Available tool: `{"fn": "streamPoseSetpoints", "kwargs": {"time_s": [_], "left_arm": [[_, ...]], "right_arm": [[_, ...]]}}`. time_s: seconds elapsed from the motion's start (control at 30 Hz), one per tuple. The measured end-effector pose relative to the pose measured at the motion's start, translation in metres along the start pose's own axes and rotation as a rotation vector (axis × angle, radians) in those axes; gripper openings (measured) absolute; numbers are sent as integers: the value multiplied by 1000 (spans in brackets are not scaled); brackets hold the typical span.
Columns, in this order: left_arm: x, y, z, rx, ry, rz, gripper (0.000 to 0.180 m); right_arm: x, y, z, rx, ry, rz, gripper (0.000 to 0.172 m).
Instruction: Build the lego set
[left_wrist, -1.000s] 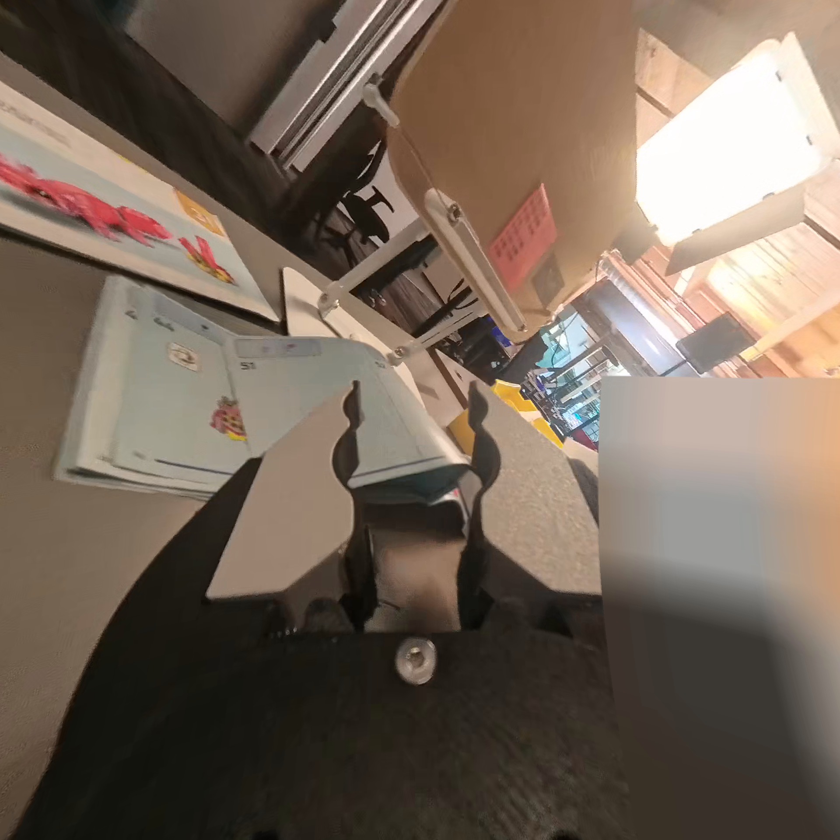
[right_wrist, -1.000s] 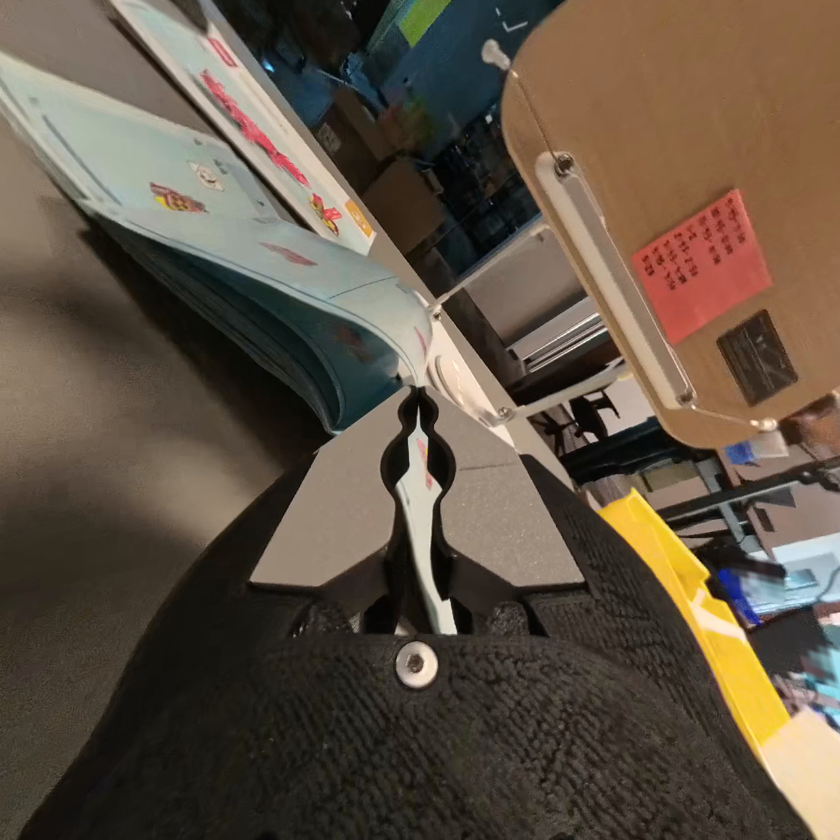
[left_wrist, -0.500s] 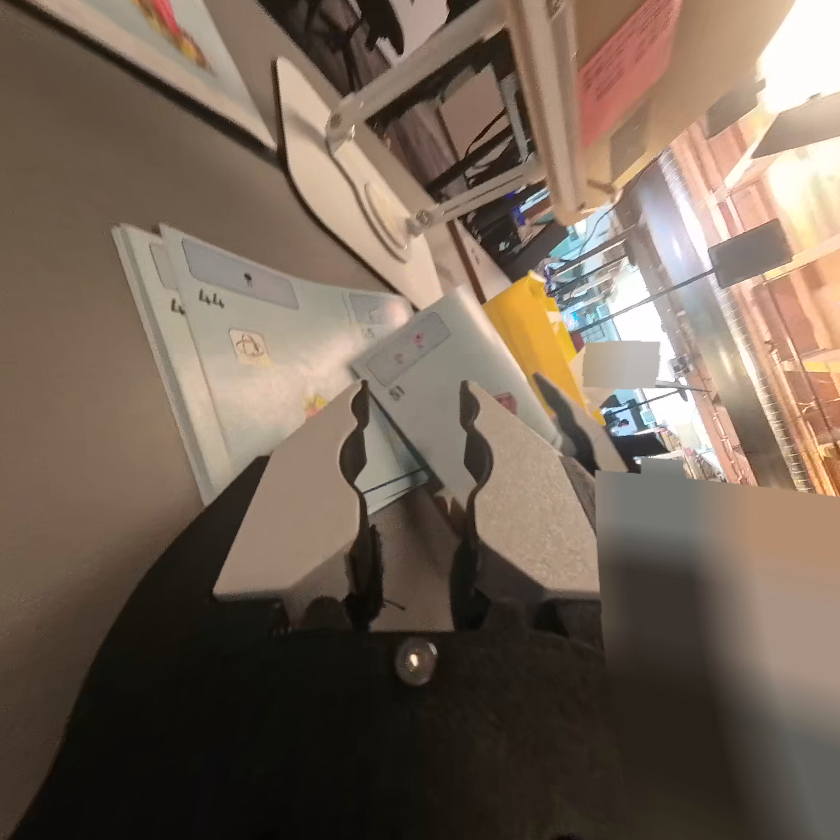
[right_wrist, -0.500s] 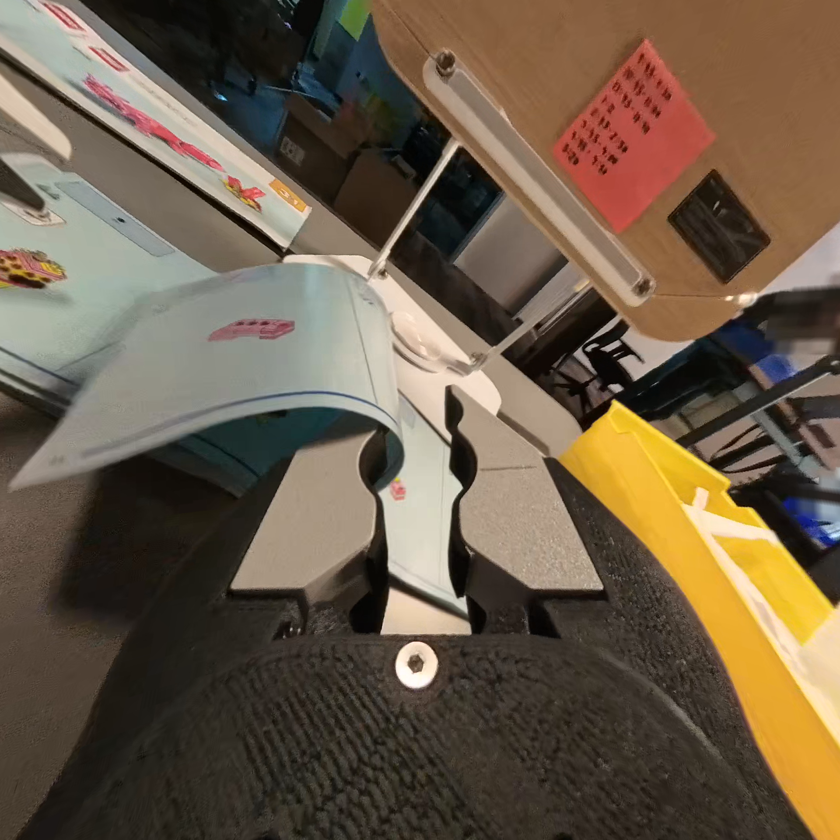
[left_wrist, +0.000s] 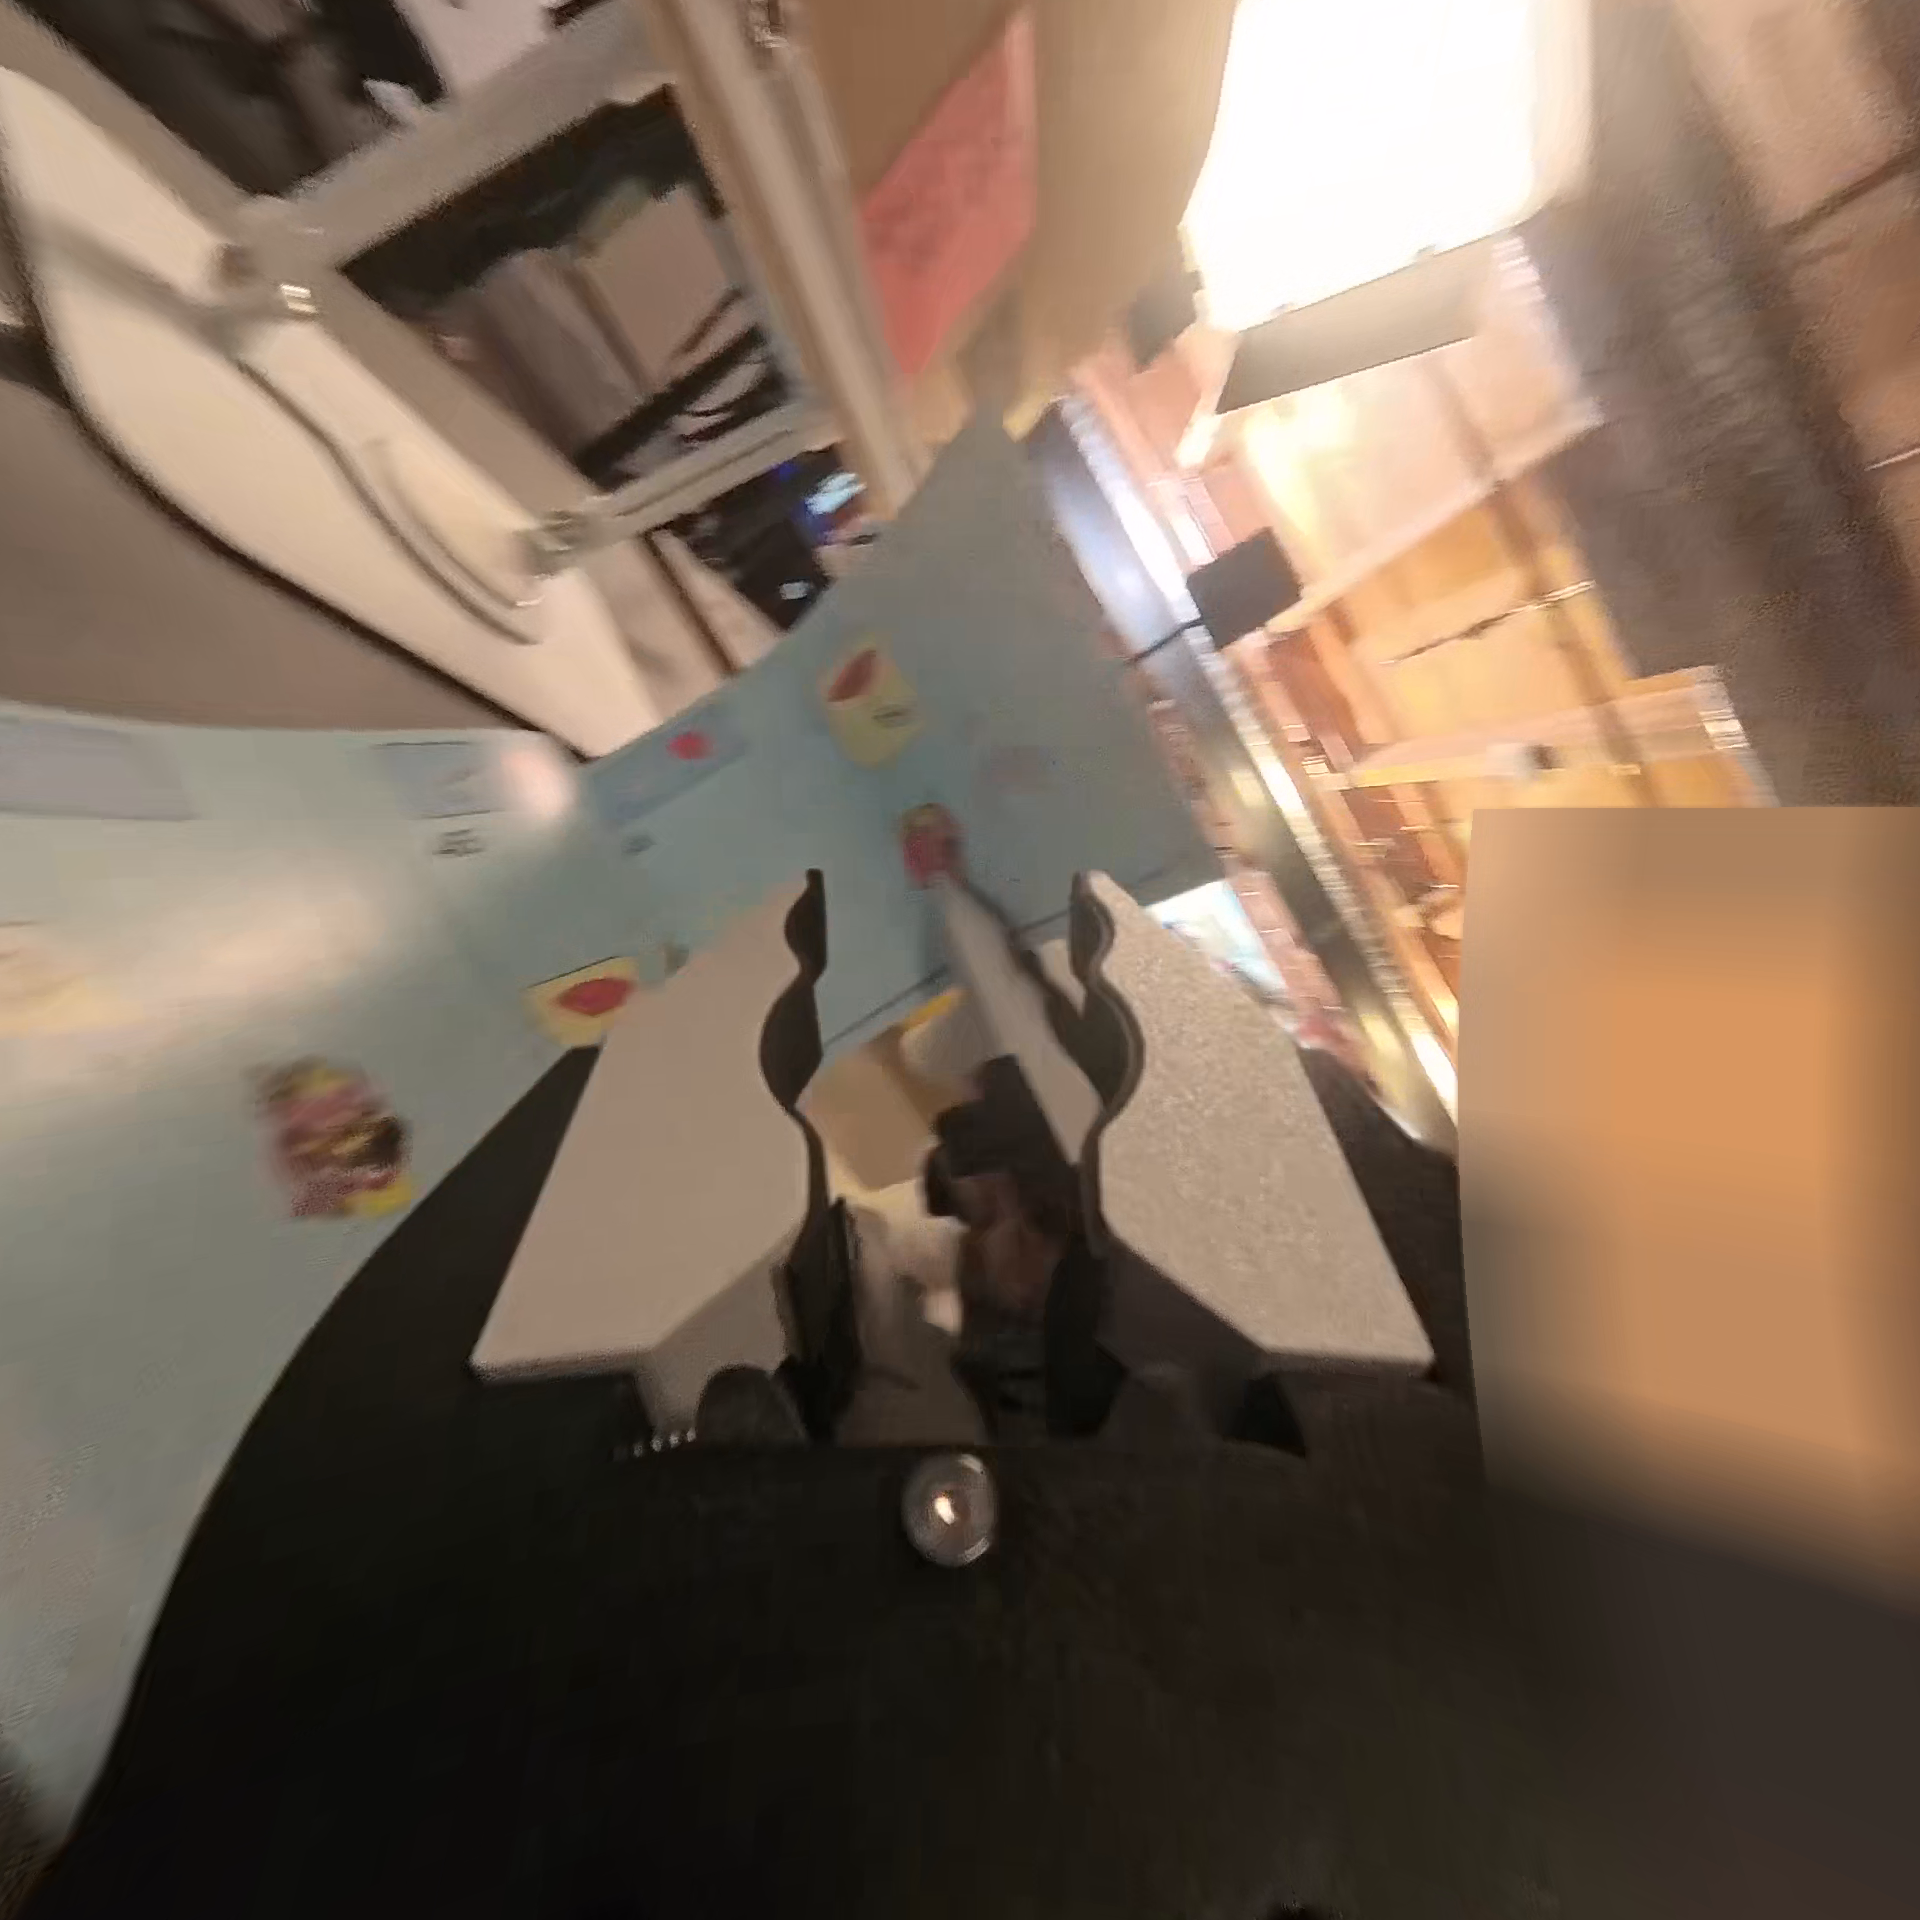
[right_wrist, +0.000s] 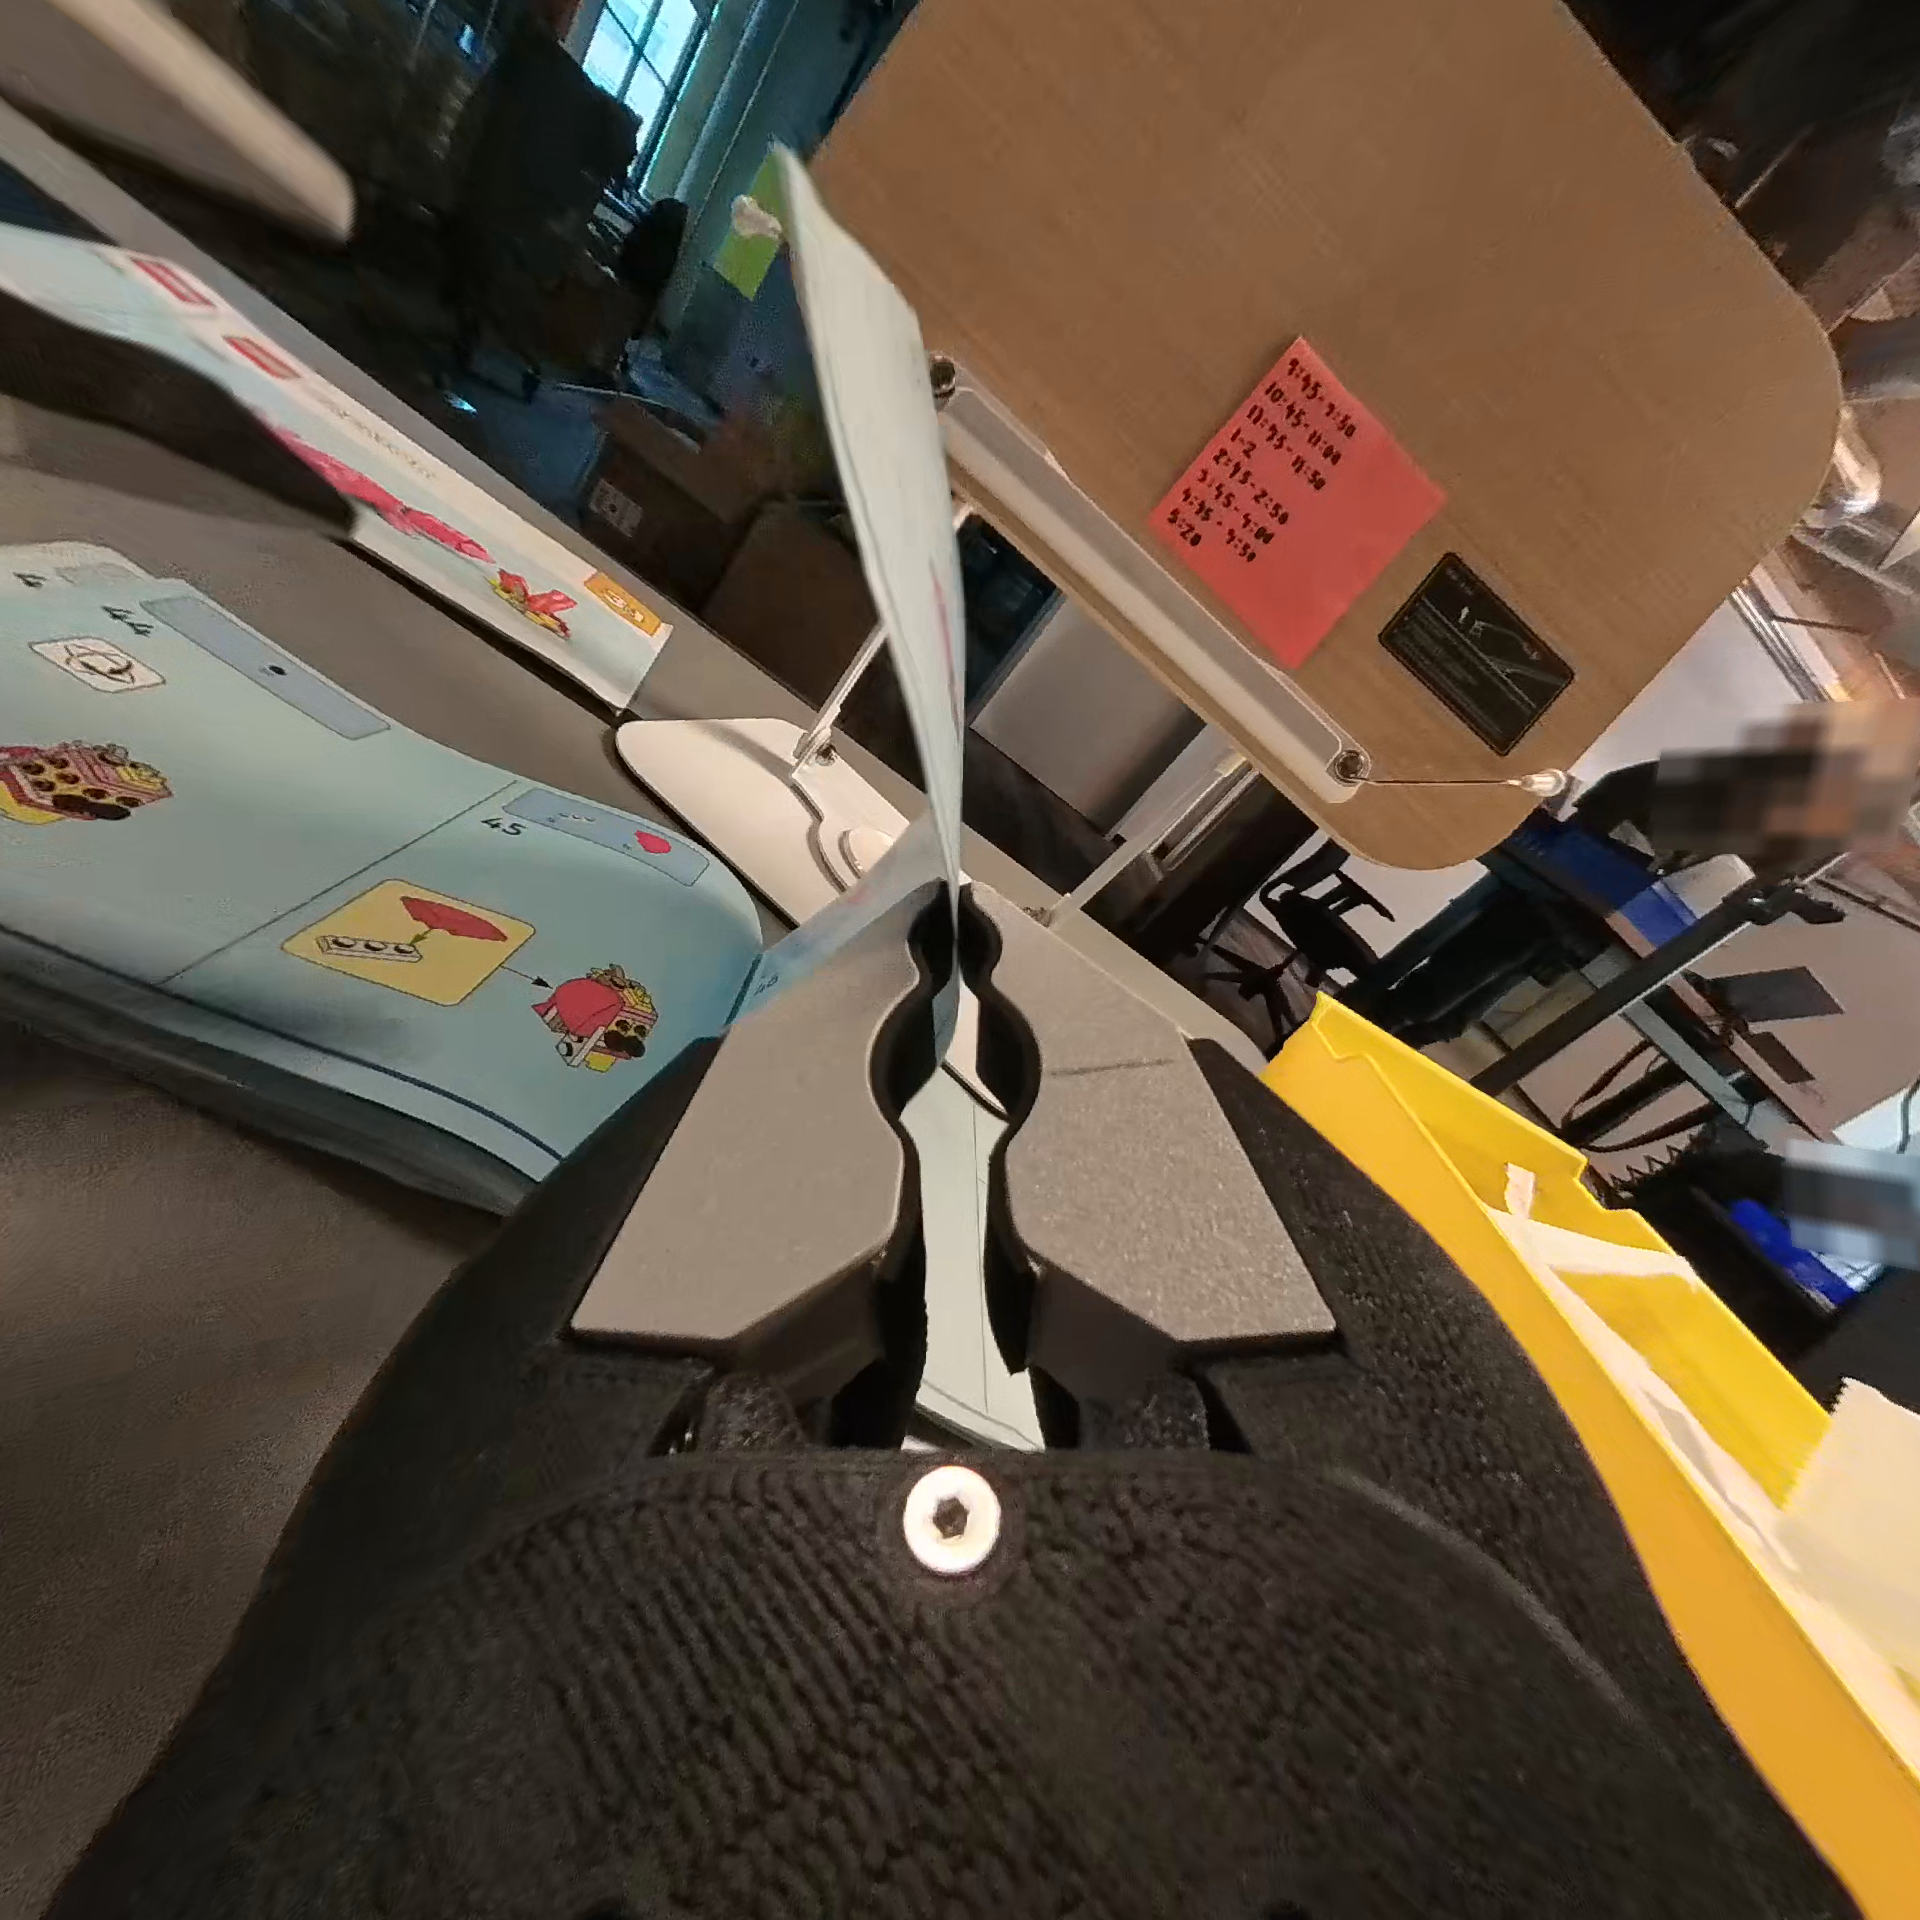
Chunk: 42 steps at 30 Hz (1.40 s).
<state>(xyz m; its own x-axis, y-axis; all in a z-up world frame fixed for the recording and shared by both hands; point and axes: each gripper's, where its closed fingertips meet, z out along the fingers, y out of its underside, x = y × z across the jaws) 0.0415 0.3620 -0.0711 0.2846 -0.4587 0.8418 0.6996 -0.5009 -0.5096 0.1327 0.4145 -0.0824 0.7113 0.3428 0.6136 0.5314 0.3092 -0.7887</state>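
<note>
- The right gripper (right_wrist: 958, 914) has its two grey fingers pressed together on a single light-blue page (right_wrist: 894, 499) of the open instruction booklet (right_wrist: 343, 862); half a second ago the fingers stood apart with that page curling over the left one, and a second ago they were clamped on a page edge as now.
- The pinched page now stands nearly upright, edge-on to the right wrist view, rising from the fingertips past the brown board (right_wrist: 1299, 260) with its red note (right_wrist: 1294, 499). Earlier it arched low over the booklet.
- The booklet lies open on the grey table (right_wrist: 156, 1299), left of the right gripper, its printed spread facing up. A second booklet (right_wrist: 499, 561) lies farther back on the table.
- A yellow bin (right_wrist: 1455, 1195) sits just to the right of the right gripper, and a white lamp base (right_wrist: 748, 790) stands behind the booklet.
- The left gripper (left_wrist: 945, 894) is spread wide with nothing between its fingers. Its view is heavily blurred, more so than half a second ago.
- In the left wrist view the lifted page (left_wrist: 935, 748) now faces the camera beyond the fingertips, with the right gripper's closed fingers (left_wrist: 987, 977) reaching up to its lower edge; half a second ago that page lay lower and smaller.
</note>
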Motion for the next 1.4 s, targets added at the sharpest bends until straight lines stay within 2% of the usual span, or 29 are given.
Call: {"fn": "streamPoseSetpoints", "kwargs": {"time_s": [0.13, 0.33, 0.47, 0.73, 0.9, 1.17, 1.4], "left_arm": [[24, 4, 10, 17, 180, -106, 49], [41, 3, 20, 41, 271, -156, 37], [36, 4, 22, 47, 233, -159, 16], [52, 2, 20, 46, 343, -167, 16], [50, 8, 24, 26, 321, -155, 0], [70, 10, 22, 15, 448, -153, 0], [62, 12, 26, 8, 378, -126, 3]], "right_arm": [[-2, -2, -1, 13, -3, -27, 0], [-8, -6, -2, 28, -15, -67, 0], [-10, -6, -2, 31, -22, -71, 0], [-10, -5, -1, 28, -27, -59, 0], [-10, -4, -1, 26, -30, -59, 0], [-12, -5, -1, 29, -40, -61, 0], [-11, -5, -1, 31, -37, -56, 0]]}}
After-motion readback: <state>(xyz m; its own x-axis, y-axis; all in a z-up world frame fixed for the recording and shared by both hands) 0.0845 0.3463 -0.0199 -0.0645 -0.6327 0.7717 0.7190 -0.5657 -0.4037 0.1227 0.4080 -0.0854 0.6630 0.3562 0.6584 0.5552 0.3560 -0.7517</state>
